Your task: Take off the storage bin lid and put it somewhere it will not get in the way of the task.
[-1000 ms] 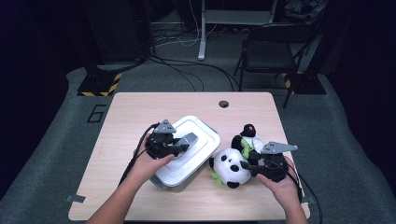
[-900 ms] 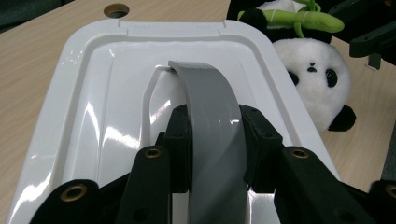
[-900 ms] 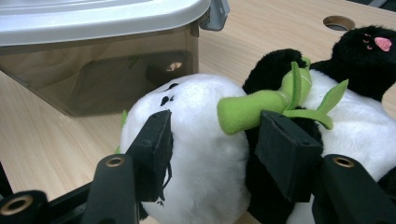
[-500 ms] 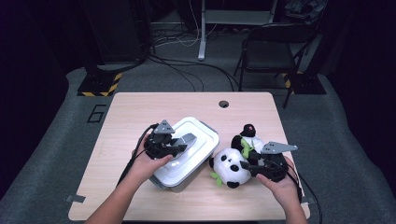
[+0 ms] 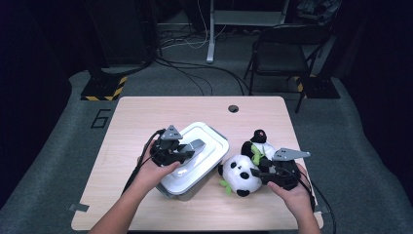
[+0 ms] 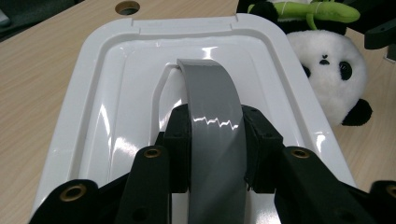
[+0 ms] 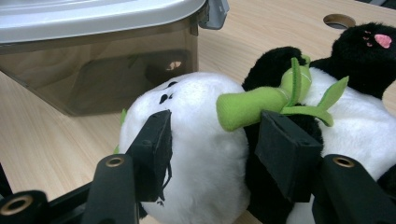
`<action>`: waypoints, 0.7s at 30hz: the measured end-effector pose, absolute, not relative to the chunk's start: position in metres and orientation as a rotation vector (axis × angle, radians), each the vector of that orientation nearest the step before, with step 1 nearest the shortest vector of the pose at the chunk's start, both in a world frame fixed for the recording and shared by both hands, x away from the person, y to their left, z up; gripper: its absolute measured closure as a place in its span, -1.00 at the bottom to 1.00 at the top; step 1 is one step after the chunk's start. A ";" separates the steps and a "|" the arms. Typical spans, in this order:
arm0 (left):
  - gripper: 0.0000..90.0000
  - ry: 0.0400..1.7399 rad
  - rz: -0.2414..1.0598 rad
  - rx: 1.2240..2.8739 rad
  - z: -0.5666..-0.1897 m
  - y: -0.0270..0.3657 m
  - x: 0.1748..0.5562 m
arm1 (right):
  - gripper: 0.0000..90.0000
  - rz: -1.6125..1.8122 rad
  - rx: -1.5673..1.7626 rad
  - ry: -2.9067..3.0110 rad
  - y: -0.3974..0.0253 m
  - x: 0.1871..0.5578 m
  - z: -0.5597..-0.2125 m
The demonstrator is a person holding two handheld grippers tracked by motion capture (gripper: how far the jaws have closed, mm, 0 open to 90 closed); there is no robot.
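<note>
Panda plush (image 5: 239,174) lies on the wooden surface (image 5: 136,117) just right of the lidded container (image 5: 192,161), and the right tongs (image 7: 212,144) clamp its white head between both pads. Left tongs (image 6: 215,140) are clenched on the grey handle (image 6: 212,107) atop the white lid (image 6: 112,93). Container contents are too dim to make out. Both forearms reach in from the near edge.

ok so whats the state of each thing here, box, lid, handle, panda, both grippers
white plastic lid: closed on the box
smoky translucent plastic box: upright on the table, lid on
grey lid handle: raised, clamped
left hand-held gripper: shut on the handle
black and white plush panda: lying beside the box
right hand-held gripper: closed around the panda
</note>
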State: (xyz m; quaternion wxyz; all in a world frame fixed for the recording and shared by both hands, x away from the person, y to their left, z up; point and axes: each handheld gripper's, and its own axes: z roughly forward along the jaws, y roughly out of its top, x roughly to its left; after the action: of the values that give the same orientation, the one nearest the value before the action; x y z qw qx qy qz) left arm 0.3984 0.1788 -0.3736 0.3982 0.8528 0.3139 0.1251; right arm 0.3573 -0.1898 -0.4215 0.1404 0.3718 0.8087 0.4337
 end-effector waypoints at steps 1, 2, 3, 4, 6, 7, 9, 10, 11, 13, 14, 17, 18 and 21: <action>0.48 0.794 0.316 2.157 -0.373 0.179 0.398 | -0.02 1.253 1.074 2.336 -0.190 0.357 -0.421; 0.48 0.794 0.316 2.157 -0.373 0.179 0.398 | -0.02 1.253 1.074 2.336 -0.190 0.357 -0.421; 0.48 0.795 0.318 2.149 -0.370 0.181 0.398 | -0.02 1.253 1.074 2.336 -0.190 0.357 -0.421; 0.48 0.795 0.318 2.148 -0.369 0.182 0.398 | -0.02 1.253 1.074 2.336 -0.190 0.357 -0.422; 0.48 0.789 0.324 2.150 -0.368 0.183 0.398 | -0.02 1.253 1.075 2.336 -0.190 0.357 -0.421; 0.48 0.790 0.324 2.140 -0.366 0.185 0.398 | -0.02 1.253 1.074 2.336 -0.190 0.357 -0.421; 0.48 0.799 0.323 2.131 -0.364 0.188 0.398 | -0.02 1.253 1.073 2.336 -0.190 0.357 -0.422; 0.48 0.801 0.328 2.124 -0.363 0.190 0.399 | -0.02 1.255 1.077 2.336 -0.190 0.357 -0.422; 0.48 0.800 0.333 2.125 -0.362 0.192 0.399 | -0.02 1.254 1.075 2.335 -0.190 0.357 -0.422; 0.48 0.809 0.336 2.118 -0.360 0.196 0.399 | -0.02 1.252 1.073 2.336 -0.190 0.357 -0.422; 0.48 0.817 0.338 2.110 -0.360 0.198 0.399 | -0.02 1.252 1.073 2.335 -0.190 0.357 -0.422; 0.48 0.830 0.341 2.100 -0.359 0.204 0.400 | -0.02 1.252 1.074 2.335 -0.190 0.357 -0.422; 0.48 0.830 0.344 2.096 -0.359 0.206 0.400 | -0.02 1.252 1.074 2.336 -0.190 0.357 -0.422; 0.48 0.840 0.347 2.087 -0.358 0.211 0.401 | -0.02 1.252 1.068 2.335 -0.190 0.358 -0.422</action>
State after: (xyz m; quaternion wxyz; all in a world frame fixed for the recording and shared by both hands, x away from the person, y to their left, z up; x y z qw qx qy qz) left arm 0.4008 0.2106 -0.3578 0.4193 0.8322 0.3352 0.1386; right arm 0.3576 -0.1897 -0.4218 0.1421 0.3700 0.8092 0.4337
